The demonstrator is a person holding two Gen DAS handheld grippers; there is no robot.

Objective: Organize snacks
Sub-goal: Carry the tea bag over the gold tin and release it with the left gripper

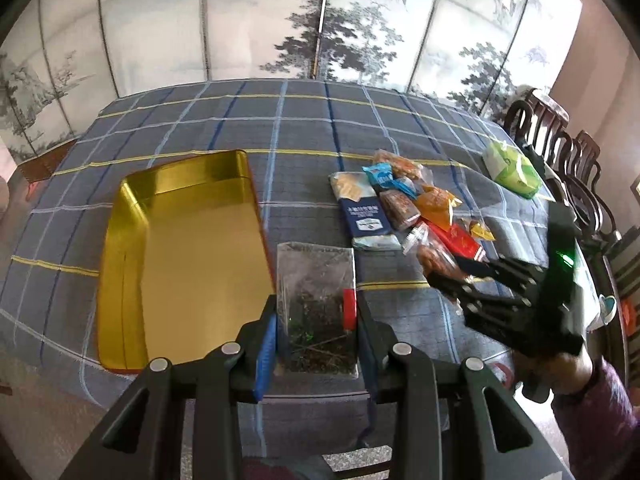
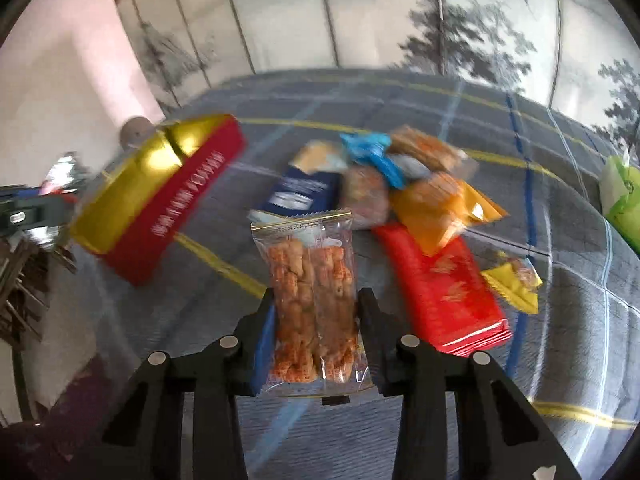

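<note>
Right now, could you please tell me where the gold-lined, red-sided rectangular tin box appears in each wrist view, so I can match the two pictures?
Left wrist view: the gold-lined, red-sided rectangular tin box lies open and empty at left centre on the checked tablecloth.
Right wrist view: the box sits at upper left, blurred, its red side facing the camera.
Shared landmark: the dark blue snack packet beside the snack pile.

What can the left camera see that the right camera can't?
Only the left wrist view shows the gold inside floor of the tin, the dark chairs and the left hand-held gripper clamping a clear packet of dark bits. Only the right wrist view shows the tin's red side with lettering and the right hand-held gripper clamping an orange snack packet. Both show the snack pile, the green packet and the checked tablecloth.
</note>
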